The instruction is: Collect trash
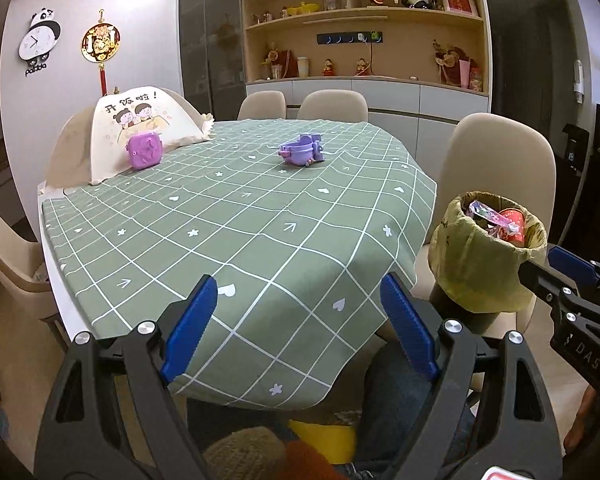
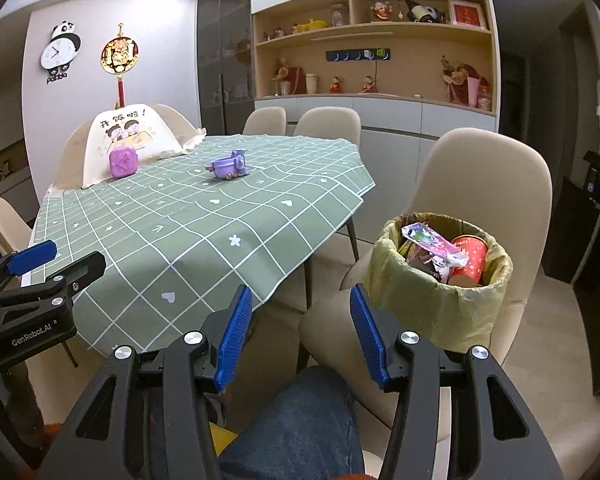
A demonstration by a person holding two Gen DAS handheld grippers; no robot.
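In the left wrist view, the left gripper [image 1: 300, 324] fills the bottom of the frame with its blue pads spread wide and nothing between them, hanging over the near edge of a table [image 1: 236, 216] covered in green checked cloth. A purple toy [image 1: 302, 151] lies at the upper middle of the cloth, and a purple box [image 1: 144, 152] stands at the upper left against a cream cushion [image 1: 140, 120]. At the right edge, the trash bin [image 1: 486, 256], lined with a yellowish bag, sits on a beige chair [image 1: 500, 152] and holds a red cup [image 1: 514, 227] and wrappers; the right gripper [image 1: 556, 270] pokes in just beside it. In the right wrist view, the right gripper [image 2: 300, 336] stands at the bottom centre, jaws apart and empty, above a denim-clad knee [image 2: 300, 420]. The trash bin [image 2: 440, 280] sits at the right on the chair seat, the left gripper [image 2: 58, 258] enters from the left edge, also parted, and the table [image 2: 204, 220] stretches across the middle left.
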